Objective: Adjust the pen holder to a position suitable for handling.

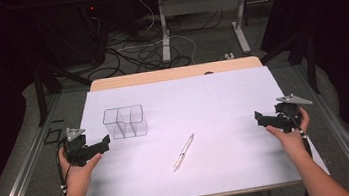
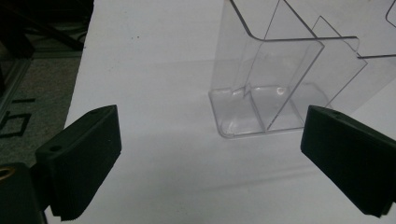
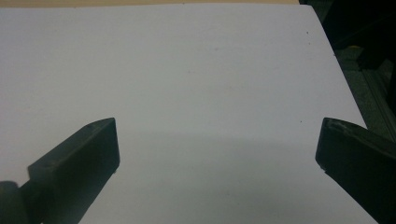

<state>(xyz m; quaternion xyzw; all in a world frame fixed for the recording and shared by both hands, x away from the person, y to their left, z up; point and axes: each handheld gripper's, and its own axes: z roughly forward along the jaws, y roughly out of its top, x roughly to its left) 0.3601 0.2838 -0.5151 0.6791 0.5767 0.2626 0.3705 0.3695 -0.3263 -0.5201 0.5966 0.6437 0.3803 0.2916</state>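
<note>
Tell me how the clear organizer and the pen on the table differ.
The clear plastic organizer stands upright with open-topped compartments, while the pen lies flat on the white tabletop. The organizer is boxy and see-through; the pen is thin, long and silvery-white. The organizer sits close in front of the left gripper, whose jaws are open toward it; the pen lies nearer the table's middle, apart from both grippers. Both rest untouched on the same white surface.

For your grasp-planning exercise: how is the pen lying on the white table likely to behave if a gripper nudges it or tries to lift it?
The pen looks slim and round, so a sideways nudge would probably roll it across the smooth white table. It lies flat, so jaws would likely have to pinch it low. Its glossy barrel may slip; it seems stiff and light.
</note>
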